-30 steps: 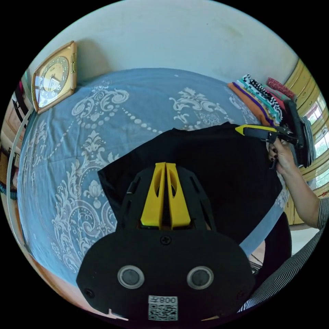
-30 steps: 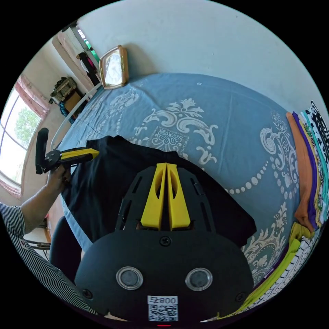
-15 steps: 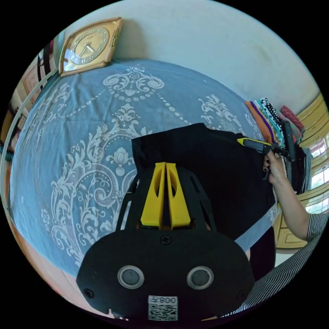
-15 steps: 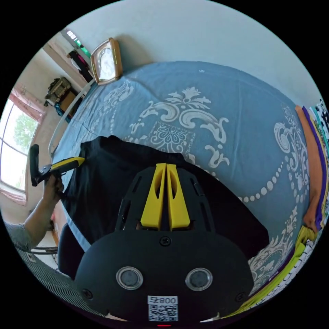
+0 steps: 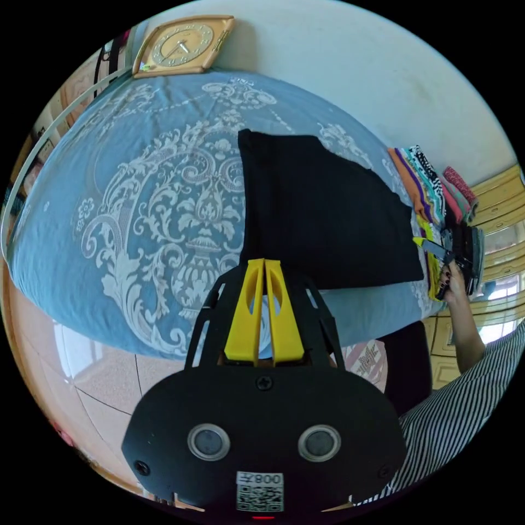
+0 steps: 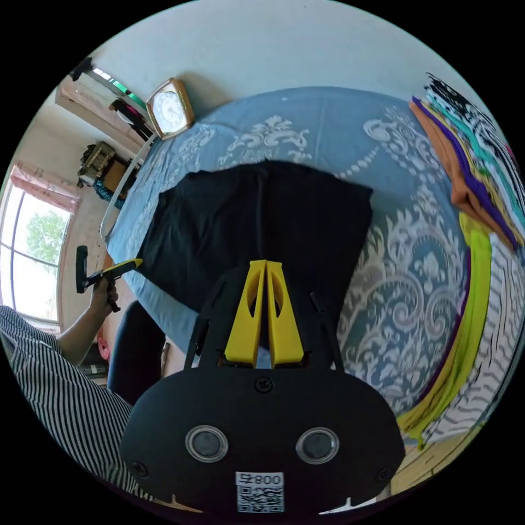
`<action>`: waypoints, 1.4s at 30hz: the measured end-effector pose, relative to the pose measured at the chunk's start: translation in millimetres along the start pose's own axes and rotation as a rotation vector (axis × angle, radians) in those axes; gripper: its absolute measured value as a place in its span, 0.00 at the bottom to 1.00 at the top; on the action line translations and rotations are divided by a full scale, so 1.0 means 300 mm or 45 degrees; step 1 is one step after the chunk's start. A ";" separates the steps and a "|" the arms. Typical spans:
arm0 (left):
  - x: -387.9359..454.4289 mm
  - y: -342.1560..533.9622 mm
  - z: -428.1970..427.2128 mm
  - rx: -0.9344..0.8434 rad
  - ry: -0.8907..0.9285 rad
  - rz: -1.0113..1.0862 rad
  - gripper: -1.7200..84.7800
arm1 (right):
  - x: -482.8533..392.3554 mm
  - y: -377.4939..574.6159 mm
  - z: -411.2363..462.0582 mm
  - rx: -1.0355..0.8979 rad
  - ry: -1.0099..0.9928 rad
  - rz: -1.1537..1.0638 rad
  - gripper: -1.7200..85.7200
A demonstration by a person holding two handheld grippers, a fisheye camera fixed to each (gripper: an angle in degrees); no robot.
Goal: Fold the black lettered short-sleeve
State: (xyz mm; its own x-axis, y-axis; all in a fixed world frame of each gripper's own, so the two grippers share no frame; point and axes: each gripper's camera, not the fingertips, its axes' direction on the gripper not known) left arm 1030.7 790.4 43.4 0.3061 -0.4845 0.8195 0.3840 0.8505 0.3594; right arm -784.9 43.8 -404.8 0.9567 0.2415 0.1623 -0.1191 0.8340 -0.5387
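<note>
Lying flat on the blue patterned bedspread [image 5: 136,180], the black short-sleeve [image 5: 322,219] is a dark panel ahead of both tools, its near hem close to the bed's edge, its long axis seemingly running away toward the wall. The left gripper [image 5: 264,268] hangs over the near left corner of the hem, jaws pressed together on nothing; the right gripper [image 6: 266,268] sits likewise at the opposite side, jaws together and empty. Each seems about equally near its own corner. Bare bedspread lies open to the left; the stack of folded clothes [image 6: 481,180] crowds the right side
</note>
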 end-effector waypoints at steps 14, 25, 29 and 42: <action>-0.048 0.133 -0.198 0.038 0.014 -0.007 0.02 | 0.170 0.418 -0.034 0.073 0.036 0.244 0.03; -0.072 0.118 -0.115 -0.163 -0.057 -0.065 0.02 | 0.332 0.693 0.075 0.036 -0.104 0.408 0.05; -0.121 0.123 -0.158 -0.131 0.014 -0.143 0.02 | 0.366 0.765 0.087 0.062 -0.158 0.430 0.05; 0.202 0.064 -0.315 -0.128 0.136 0.287 0.05 | 0.375 0.940 0.151 0.074 -0.167 0.454 0.09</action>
State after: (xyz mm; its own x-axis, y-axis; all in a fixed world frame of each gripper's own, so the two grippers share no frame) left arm 1139.0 757.8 57.8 0.4821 -0.3089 0.8199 0.3785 0.9174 0.1230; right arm -723.0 328.8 -501.0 0.8111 0.5795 0.0796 -0.4566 0.7123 -0.5331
